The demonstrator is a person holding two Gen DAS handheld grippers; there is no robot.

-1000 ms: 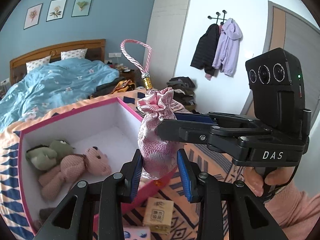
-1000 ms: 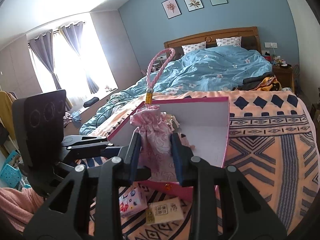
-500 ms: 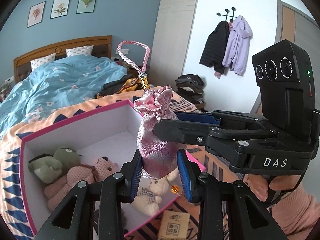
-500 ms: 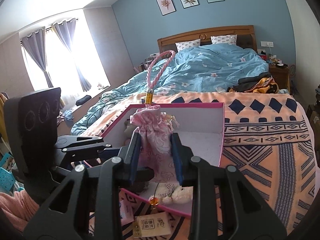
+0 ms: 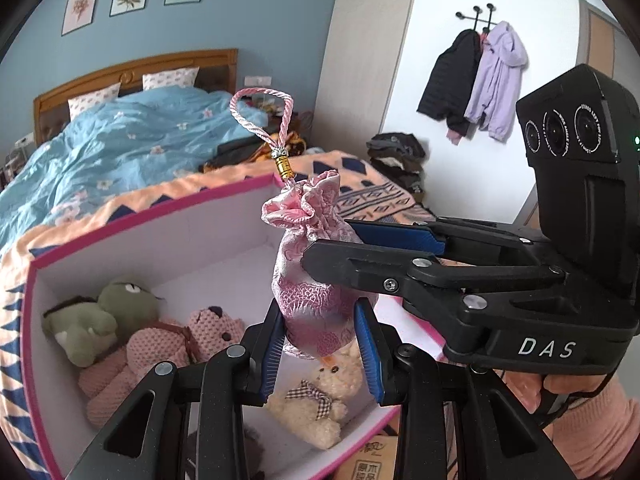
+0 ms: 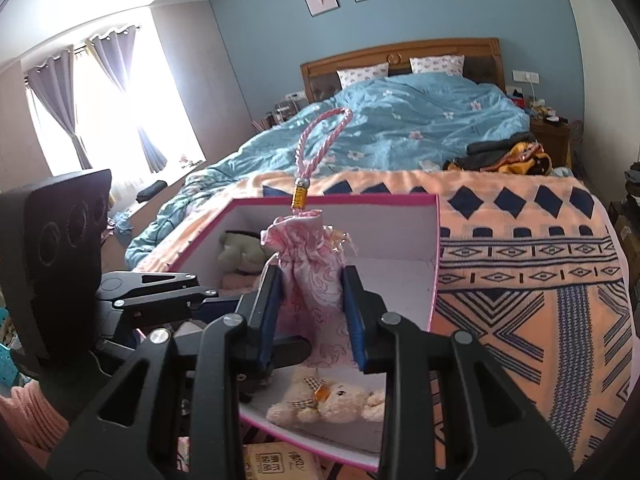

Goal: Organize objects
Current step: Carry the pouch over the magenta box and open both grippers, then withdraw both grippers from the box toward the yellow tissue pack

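Observation:
A pink embroidered drawstring pouch (image 5: 310, 280) with a twisted pink cord loop (image 5: 260, 120) hangs upright over the open pink-rimmed white box (image 5: 160, 208). My right gripper (image 6: 312, 304) is shut on the pouch (image 6: 312, 276) at its middle. My left gripper (image 5: 318, 344) has its blue pads on both sides of the pouch's bottom; the pads look in contact with it. Inside the box lie a green plush (image 5: 104, 320), a pink knitted bear (image 5: 168, 352) and a cream bear (image 5: 316, 400), which also shows in the right wrist view (image 6: 324, 400).
The box (image 6: 434, 264) sits on a peach and navy patterned blanket (image 6: 520, 280). A small brown cardboard box (image 5: 368, 464) lies at the box's near edge. Behind are a bed with a blue duvet (image 6: 400, 128), coats (image 5: 476, 76) on a wall hook and a window.
Both grippers have carried the pouch from beside the box's near edge to over its inside. The cream bear has come into view below the pouch.

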